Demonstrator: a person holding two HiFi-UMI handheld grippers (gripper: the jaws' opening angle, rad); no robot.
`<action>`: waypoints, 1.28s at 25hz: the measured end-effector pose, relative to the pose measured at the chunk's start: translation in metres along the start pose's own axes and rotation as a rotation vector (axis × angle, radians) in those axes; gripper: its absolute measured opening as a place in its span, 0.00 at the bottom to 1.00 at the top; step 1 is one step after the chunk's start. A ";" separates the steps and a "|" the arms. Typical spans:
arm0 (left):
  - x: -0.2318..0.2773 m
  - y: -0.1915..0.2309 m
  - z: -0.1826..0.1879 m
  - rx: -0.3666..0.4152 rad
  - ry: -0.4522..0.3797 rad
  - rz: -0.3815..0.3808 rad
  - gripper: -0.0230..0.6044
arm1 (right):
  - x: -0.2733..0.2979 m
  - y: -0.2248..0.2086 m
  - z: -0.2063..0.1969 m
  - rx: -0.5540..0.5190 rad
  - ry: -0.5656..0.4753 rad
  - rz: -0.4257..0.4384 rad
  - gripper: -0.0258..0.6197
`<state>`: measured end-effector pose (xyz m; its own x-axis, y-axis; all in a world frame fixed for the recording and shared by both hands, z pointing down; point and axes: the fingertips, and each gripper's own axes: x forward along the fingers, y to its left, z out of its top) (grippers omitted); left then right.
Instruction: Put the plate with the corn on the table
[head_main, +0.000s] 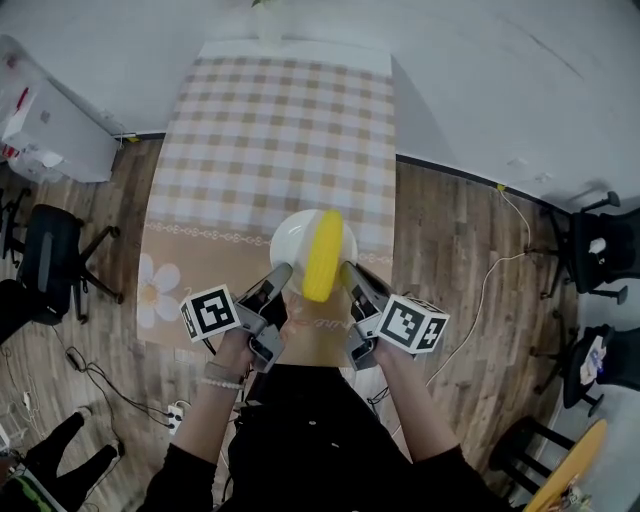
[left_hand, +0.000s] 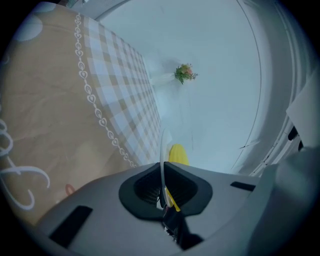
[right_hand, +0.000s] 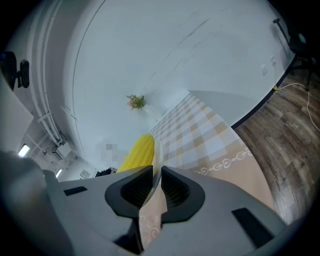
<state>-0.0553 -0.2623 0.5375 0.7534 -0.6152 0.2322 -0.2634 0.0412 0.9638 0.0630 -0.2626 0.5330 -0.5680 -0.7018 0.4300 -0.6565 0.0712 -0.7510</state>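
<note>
While both tongs clamp it, the plate (head_main: 296, 238) is held over the near edge of the bench (head_main: 230, 150), about midway between the bench's left and right edges, above the line where the checked cloth (head_main: 300, 110) changes to its plain beige border. The left tongs (head_main: 283, 272) are closed to a narrow gap on the plate's left rim. In the left gripper view the thin white rim (left_hand: 162, 150) stands edge-on between the two dark pads of the left tongs (left_hand: 162, 174). The right tongs (head_main: 350, 272) grip the opposite rim in the same way. In the right gripper view the rim (right_hand: 158, 156) is pinched between the pads of the right tongs (right_hand: 156, 175). The corn (head_main: 322, 255) lies on the plate with its long axis running from the near edge toward the far edge of the bench. It shows yellow just beyond the jaws in both gripper views (left_hand: 178, 154) (right_hand: 137, 153). Whether the underside of the plate touches the cloth cannot be determined. A vase of flowers (left_hand: 185, 73) stands at the far edge of the bench. An office chair (head_main: 45, 255) stands on the wooden floor (head_main: 470, 260) off the left edge.
</note>
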 end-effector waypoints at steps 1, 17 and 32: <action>0.002 0.004 0.002 0.005 0.007 0.005 0.07 | 0.003 -0.003 -0.001 -0.002 0.003 -0.006 0.17; 0.023 0.057 0.007 0.015 0.091 0.073 0.07 | 0.035 -0.044 -0.025 -0.035 0.087 -0.099 0.18; 0.038 0.077 0.007 0.051 0.120 0.149 0.08 | 0.044 -0.072 -0.038 0.025 0.161 -0.177 0.19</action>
<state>-0.0510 -0.2884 0.6196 0.7696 -0.5068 0.3885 -0.4051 0.0828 0.9105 0.0663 -0.2723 0.6249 -0.5186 -0.5795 0.6287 -0.7415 -0.0612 -0.6681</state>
